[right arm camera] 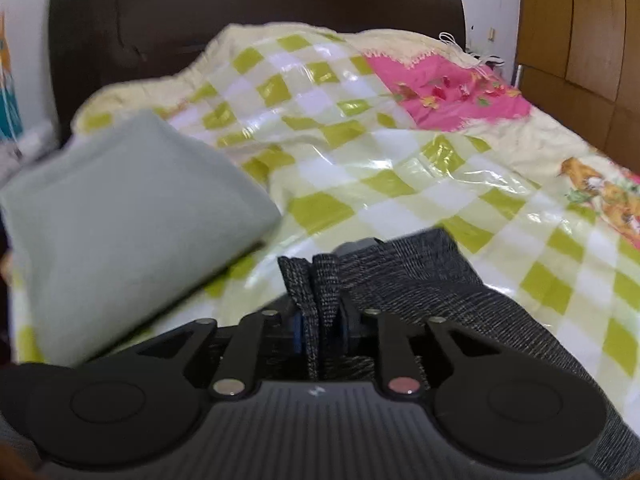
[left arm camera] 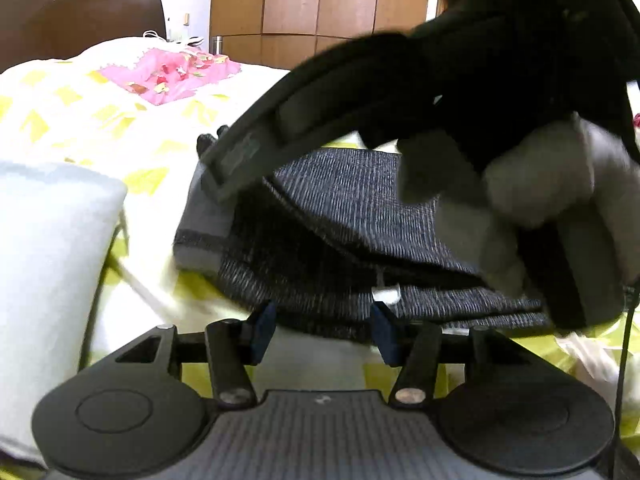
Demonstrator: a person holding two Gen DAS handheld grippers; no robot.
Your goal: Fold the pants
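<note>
The dark heathered pants (left arm camera: 340, 216) lie folded on the bed, their grey waistband (left arm camera: 204, 224) at the left end. My left gripper (left arm camera: 324, 332) is open at the near folded edge, with only the bed cover between its blue pads. In the right wrist view a bunched fold of the pants (right arm camera: 420, 292) stands between the pads of my right gripper (right arm camera: 320, 330), whose jaws stand slightly apart and loose around the cloth. From the left wrist view, that gripper's black body reaches over the pants toward the waistband, held by a grey-gloved hand (left arm camera: 540, 184).
A yellow-and-white checked plastic cover (right arm camera: 360, 160) is spread over the bed. A pale folded blanket (right arm camera: 120, 208) lies left of the pants. A pink floral cloth (right arm camera: 448, 88) lies farther back. Behind are a dark headboard (right arm camera: 240, 8) and a wooden wardrobe (left arm camera: 320, 0).
</note>
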